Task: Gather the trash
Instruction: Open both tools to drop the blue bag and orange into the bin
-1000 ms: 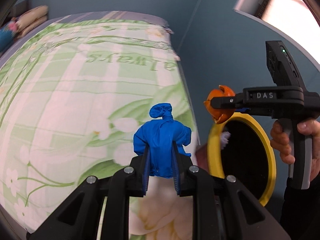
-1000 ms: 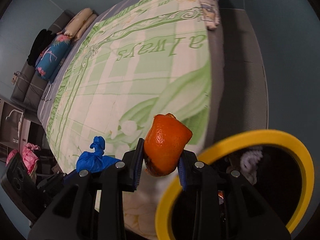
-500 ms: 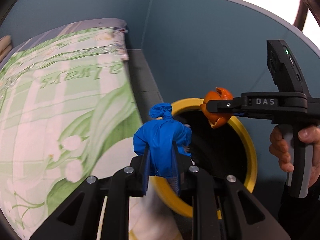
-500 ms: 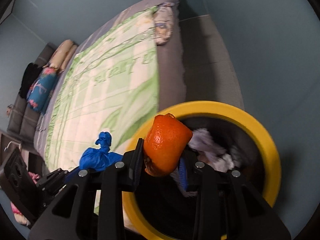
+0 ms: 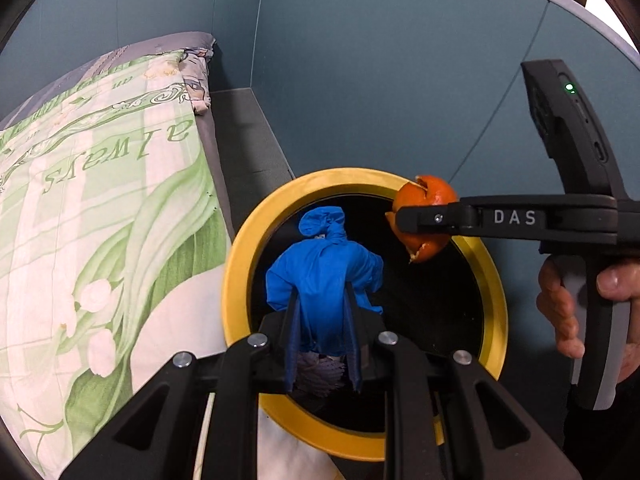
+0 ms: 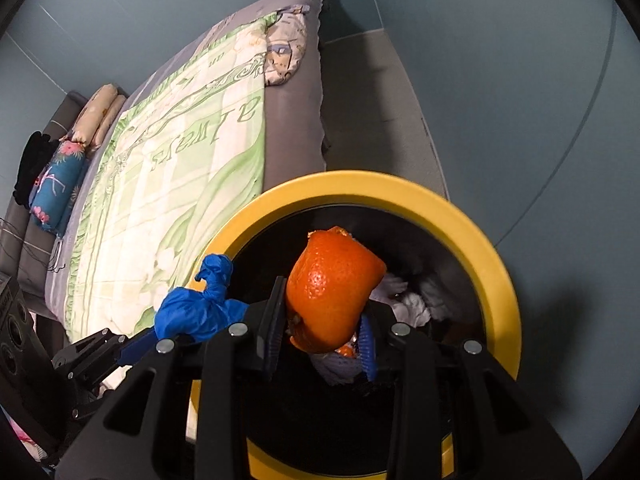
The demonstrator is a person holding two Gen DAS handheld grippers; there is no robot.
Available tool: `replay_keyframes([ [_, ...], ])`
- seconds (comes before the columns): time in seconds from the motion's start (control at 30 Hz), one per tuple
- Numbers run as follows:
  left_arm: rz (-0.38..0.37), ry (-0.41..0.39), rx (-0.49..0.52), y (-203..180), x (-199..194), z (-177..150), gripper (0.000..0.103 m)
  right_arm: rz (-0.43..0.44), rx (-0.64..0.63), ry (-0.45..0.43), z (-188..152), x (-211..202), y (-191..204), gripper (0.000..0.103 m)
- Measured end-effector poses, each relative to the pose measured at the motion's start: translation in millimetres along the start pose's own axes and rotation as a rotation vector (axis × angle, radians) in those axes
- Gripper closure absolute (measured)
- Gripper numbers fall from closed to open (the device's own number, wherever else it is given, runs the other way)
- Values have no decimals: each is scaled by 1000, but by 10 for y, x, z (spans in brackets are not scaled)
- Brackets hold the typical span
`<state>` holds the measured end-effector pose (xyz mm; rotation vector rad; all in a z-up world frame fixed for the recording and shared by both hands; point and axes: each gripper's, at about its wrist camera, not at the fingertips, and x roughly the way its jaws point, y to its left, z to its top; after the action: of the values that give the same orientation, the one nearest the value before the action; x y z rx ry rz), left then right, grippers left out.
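The bin is set on the floor just beside the bed, to its right, with a wall behind it. Over the bin's opening the knotted glove is held in the left gripper; to its right the peel is held in the right gripper. Crumpled tissues are seen inside the bin. Pillows are placed at the bed's far end.

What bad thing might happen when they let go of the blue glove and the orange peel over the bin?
The orange peel hangs near the far side of the bin's yellow rim, so it might hit the rim and bounce out. The blue glove is soft and bunched, so it might cling to the left gripper rather than drop. The right gripper and the left one sit close together and might bump.
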<state>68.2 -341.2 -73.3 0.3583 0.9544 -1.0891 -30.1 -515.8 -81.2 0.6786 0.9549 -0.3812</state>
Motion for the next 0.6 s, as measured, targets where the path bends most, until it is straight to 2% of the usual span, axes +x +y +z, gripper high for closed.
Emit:
replay_keyframes([
  [0.3,-29,30,-32,25,100,-23,85,42,41,35,5,130,-109,72],
  [0.47,-28,34,-37,15,148,-28,84,36,60,22,14,119,-179,68],
  [0.6,-34,29,-43,10,144,-32,77,49,86,8,8,68,-242,65],
])
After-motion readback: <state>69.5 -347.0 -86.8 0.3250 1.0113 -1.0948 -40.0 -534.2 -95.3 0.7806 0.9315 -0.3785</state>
